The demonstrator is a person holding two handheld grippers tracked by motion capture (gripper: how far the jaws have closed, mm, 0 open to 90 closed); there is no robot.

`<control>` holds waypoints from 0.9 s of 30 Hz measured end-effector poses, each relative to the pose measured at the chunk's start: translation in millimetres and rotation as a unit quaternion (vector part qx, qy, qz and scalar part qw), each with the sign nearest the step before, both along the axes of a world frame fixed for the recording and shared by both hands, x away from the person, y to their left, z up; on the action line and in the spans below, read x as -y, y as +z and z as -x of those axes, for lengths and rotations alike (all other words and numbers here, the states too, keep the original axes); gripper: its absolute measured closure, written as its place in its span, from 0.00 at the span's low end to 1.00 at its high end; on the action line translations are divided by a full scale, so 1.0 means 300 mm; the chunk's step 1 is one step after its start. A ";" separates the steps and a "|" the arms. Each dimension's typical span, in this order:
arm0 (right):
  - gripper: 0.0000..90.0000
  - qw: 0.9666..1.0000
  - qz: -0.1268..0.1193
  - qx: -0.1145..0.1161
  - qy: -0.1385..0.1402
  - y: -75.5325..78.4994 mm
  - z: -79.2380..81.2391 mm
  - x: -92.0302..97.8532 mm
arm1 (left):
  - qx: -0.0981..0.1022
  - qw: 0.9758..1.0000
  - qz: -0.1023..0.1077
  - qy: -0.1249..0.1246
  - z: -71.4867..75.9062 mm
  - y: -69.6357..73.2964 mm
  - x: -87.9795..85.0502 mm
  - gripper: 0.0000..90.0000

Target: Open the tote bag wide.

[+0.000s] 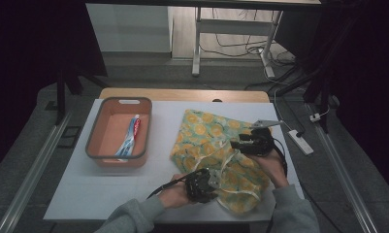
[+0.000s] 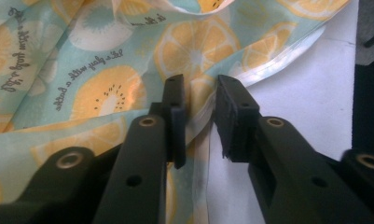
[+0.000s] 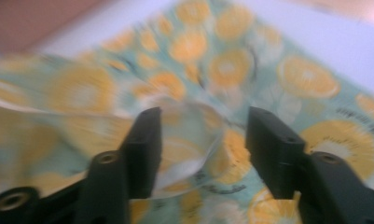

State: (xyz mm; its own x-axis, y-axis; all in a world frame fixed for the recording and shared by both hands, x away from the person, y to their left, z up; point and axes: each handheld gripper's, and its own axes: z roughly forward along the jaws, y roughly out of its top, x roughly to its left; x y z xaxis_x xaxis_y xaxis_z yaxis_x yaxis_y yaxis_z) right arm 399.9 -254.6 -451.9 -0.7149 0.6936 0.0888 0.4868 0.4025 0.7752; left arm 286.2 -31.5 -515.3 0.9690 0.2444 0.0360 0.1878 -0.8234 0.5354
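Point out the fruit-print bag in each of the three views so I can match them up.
High view: the fruit-print bag lies right of centre on the white table, beside the orange basket.
Left gripper view: it covers the upper left, its edge between the left tongs.
Right gripper view: it spreads behind the right tongs, blurred.
Shared landmark: the orange-slice print.

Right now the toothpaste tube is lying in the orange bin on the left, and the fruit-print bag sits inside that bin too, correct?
Not quite. The toothpaste tube does lie in the orange bin on the left, but the fruit-print bag is not in the bin. It lies spread on the white table to the right of the bin, as the high view shows.
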 end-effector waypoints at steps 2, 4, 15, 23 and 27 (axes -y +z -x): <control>0.44 1.000 -0.008 0.005 0.004 0.028 0.027 0.008 | -0.005 1.000 0.004 0.000 -0.006 -0.002 -0.004 0.85; 0.38 1.000 -0.015 0.004 0.017 0.074 0.086 0.017 | -0.011 1.000 0.011 0.003 -0.011 -0.003 -0.006 0.90; 0.59 0.987 0.148 -0.021 0.061 -0.054 0.346 -0.059 | -0.004 1.000 0.016 0.009 -0.004 -0.001 -0.016 0.99; 1.00 0.997 0.066 0.029 0.011 0.043 0.254 0.003 | -0.008 0.999 0.052 -0.010 0.077 0.064 -0.115 0.99; 1.00 0.998 0.042 0.039 -0.037 0.084 0.189 0.036 | -0.005 0.997 0.071 -0.015 0.140 0.091 -0.183 0.99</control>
State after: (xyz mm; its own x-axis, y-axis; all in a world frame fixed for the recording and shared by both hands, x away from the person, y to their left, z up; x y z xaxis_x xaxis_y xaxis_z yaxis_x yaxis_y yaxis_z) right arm 343.2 -265.5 -426.8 -0.6646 0.7467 -0.0262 0.4567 0.4337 0.7768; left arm 244.1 23.4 -488.1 0.9762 0.2168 -0.0073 0.1701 -0.7444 0.6457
